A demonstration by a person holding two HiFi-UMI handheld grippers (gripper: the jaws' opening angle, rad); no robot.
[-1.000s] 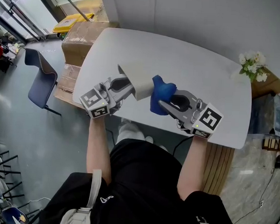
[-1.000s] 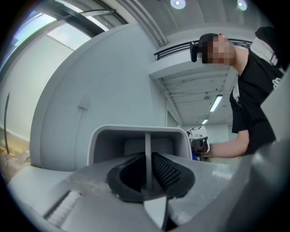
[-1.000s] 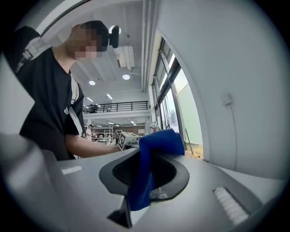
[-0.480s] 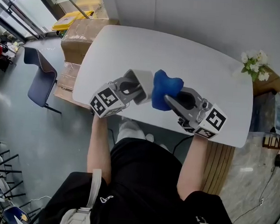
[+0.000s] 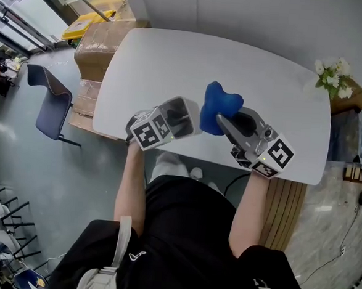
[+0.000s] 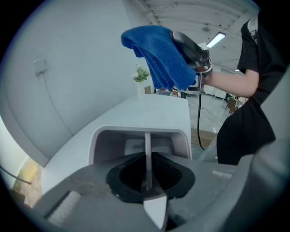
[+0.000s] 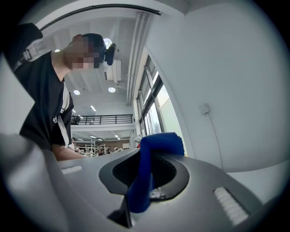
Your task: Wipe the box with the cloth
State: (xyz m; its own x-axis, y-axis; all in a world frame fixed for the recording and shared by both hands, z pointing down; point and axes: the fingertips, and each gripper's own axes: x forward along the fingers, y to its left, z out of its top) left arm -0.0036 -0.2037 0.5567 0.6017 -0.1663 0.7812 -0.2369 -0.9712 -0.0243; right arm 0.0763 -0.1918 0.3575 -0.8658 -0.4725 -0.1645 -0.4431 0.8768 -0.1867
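Note:
A small white open box (image 5: pixel 182 115) is held above the white table (image 5: pixel 174 60) near its front edge, my left gripper (image 5: pixel 173 123) shut on one of its walls. In the left gripper view the thin wall of the box (image 6: pixel 140 136) runs between the jaws of the left gripper (image 6: pixel 146 181). A blue cloth (image 5: pixel 219 105) hangs bunched right next to the box, gripped by my right gripper (image 5: pixel 226 122). The left gripper view shows the cloth (image 6: pixel 158 54) raised above the box. In the right gripper view, the cloth (image 7: pixel 147 172) is pinched in the right gripper (image 7: pixel 140 190).
White flowers (image 5: pixel 334 74) stand at the table's far right corner. Cardboard boxes (image 5: pixel 95 48) and a blue chair (image 5: pixel 51 104) are on the floor to the table's left. A wall runs behind the table.
The left gripper has turned and drawn the box closer to the table's front edge, with its marker cube now facing up. The right gripper has carried the cloth slightly farther and to the right.

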